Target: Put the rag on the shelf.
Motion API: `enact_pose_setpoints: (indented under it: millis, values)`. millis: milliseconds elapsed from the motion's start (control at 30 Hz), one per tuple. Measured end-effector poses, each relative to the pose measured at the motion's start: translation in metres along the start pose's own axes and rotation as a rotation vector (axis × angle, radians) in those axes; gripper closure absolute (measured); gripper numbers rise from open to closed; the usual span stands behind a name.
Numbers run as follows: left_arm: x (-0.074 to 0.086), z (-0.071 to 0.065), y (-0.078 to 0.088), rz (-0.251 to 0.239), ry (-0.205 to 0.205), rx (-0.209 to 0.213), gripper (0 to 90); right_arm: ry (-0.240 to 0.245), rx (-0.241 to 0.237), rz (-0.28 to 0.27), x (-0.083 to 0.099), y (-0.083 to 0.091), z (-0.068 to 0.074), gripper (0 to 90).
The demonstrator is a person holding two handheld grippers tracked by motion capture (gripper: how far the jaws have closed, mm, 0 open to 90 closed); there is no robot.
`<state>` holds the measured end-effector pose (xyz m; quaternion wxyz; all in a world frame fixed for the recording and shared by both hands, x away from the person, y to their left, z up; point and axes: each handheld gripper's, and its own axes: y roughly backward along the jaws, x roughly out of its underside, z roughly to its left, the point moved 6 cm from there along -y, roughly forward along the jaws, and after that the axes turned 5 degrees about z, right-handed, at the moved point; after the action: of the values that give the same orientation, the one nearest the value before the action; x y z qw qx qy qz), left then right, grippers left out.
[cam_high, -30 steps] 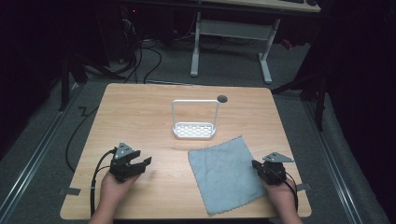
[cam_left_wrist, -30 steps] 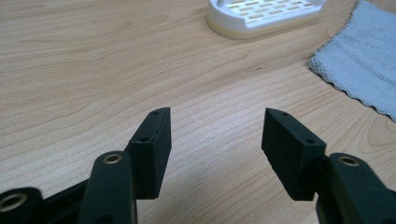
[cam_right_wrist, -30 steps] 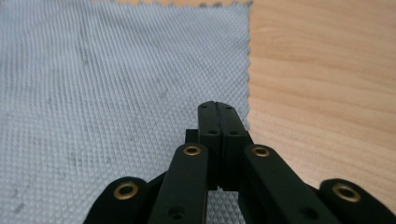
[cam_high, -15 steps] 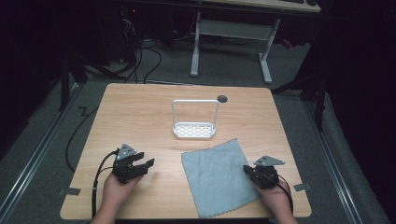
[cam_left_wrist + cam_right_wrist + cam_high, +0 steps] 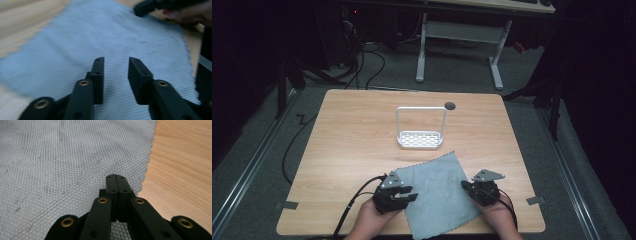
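Grey-blue cloth (image 5: 437, 192) flat on tabletop (image 5: 352, 145), right gripper (image 5: 116, 179) jaws closed, apparently pinching its edge, left gripper (image 5: 115, 67) jaws parted, empty over it; likely folding, left must grip next.

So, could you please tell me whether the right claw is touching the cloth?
Cannot tell: in the right gripper view, the right claw sits closed over the cloth near its edge, contact unclear.

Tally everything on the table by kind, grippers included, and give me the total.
Grey cloth: 1
White wire rack: 1
Handheld grippers: 2, the left gripper with jaws apart at the cloth's left edge, the right gripper with jaws closed at its right edge
Total: 4
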<state>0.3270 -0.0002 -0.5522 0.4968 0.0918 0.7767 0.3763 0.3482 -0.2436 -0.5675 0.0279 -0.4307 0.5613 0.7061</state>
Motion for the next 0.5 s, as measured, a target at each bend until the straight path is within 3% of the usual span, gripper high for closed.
enact_pose_setpoints:
  millis: [133,233,333,500]
  values:
    - [0.006,-0.010,-0.018,0.085,-0.049,-0.005,76.6,0.011,-0.011,0.002,-0.002,-0.002,0.005,90.0]
    - [0.006,-0.007,-0.019,0.089,-0.052,-0.017,78.9,0.019,-0.020,-0.001,-0.002,-0.002,0.007,90.0]
    - [0.007,0.001,-0.015,0.086,-0.050,-0.056,79.9,0.015,-0.037,0.002,-0.002,-0.002,0.009,90.0]
    - [0.011,0.025,-0.003,0.075,-0.002,-0.114,80.0,0.039,-0.077,0.003,-0.003,-0.003,0.019,90.0]
